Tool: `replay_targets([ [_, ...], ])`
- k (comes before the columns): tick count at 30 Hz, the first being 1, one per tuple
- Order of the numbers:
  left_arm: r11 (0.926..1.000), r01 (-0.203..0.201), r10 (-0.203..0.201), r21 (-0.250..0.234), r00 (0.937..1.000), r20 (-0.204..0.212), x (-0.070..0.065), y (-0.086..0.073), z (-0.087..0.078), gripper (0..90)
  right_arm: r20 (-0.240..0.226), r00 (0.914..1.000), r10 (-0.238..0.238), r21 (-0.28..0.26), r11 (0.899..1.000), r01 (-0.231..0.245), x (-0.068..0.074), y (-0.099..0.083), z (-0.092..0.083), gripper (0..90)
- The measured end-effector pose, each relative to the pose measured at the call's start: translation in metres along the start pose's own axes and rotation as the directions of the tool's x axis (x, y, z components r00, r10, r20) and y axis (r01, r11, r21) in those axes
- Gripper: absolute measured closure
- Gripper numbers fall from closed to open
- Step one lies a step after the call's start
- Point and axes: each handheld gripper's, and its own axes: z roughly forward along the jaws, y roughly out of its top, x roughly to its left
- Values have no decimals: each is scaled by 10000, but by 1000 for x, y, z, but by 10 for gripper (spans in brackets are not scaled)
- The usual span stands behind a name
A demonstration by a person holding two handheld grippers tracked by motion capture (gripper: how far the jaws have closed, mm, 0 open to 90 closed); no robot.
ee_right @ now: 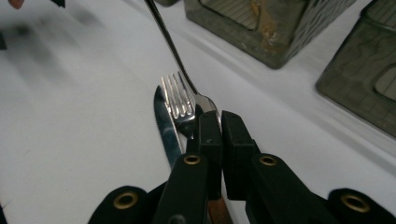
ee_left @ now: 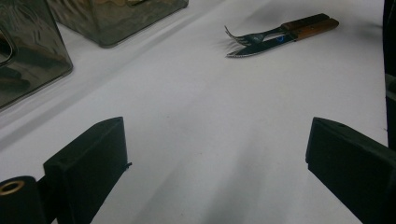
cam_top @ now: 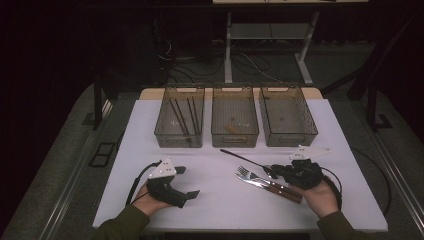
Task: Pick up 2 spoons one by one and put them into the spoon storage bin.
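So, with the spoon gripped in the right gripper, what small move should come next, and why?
Probably carry the spoon up and forward toward the middle bin. The right gripper is shut on the spoon's bowl end, with the handle pointing away. The fork and knife lie just below it on the table, so a little height first should avoid knocking them. What already lies in that bin is unclear.

— How is the light behaving?
— It is falling from above onto the white table (cam_top: 210,200), while the room around is sitting in darkness.
— Any blur?
— The far left corner is smearing in the right gripper view; glare is glinting off the fork (ee_right: 180,100).
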Motion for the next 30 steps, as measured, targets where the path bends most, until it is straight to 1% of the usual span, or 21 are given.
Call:
replay_targets([
  [6, 10000, -23, 23, 52, 10000, -3, 0, 0, 0, 48, 233, 9992, 317, -146, 9994, -313, -7, 10, 0, 875],
  [7, 10000, -23, 22, 61, 10000, 4, 0, 0, 0, 48, 305, 9992, 271, -166, 9995, -266, -8, 11, 1, 875],
  [10, 10000, -24, 24, 36, 10000, 13, -1, 0, 0, 48, 452, 9983, 369, -204, 9991, -360, -9, 16, 2, 874],
  [12, 10000, -17, 17, 45, 10000, 29, -1, 0, 0, 48, 551, 9980, 307, -257, 9992, -293, -10, 19, 2, 875],
  [14, 10000, -36, 35, 64, 10000, 46, -1, 0, 0, 47, 561, 9975, 428, -278, 9988, -413, -10, 22, 3, 875],
  [20, 10000, 11, -12, 64, 10000, 90, -1, 0, 0, 39, 892, 9945, 551, -429, 9978, -514, -15, 32, 5, 874],
  [22, 10000, 54, -55, 66, 9999, 102, -1, 0, 0, 32, 990, 9927, 684, -478, 9968, -639, -16, 36, 6, 874],
  [25, 10000, 21, -22, 74, 9999, 110, 0, 0, 0, 18, 1115, 9909, 753, -523, 9962, -698, -18, 40, 8, 875],
  [30, 9999, 121, -122, 41, 9998, 150, 0, 0, 0, 0, 1265, 9893, 724, -599, 9961, -652, -19, 48, 12, 874],
])
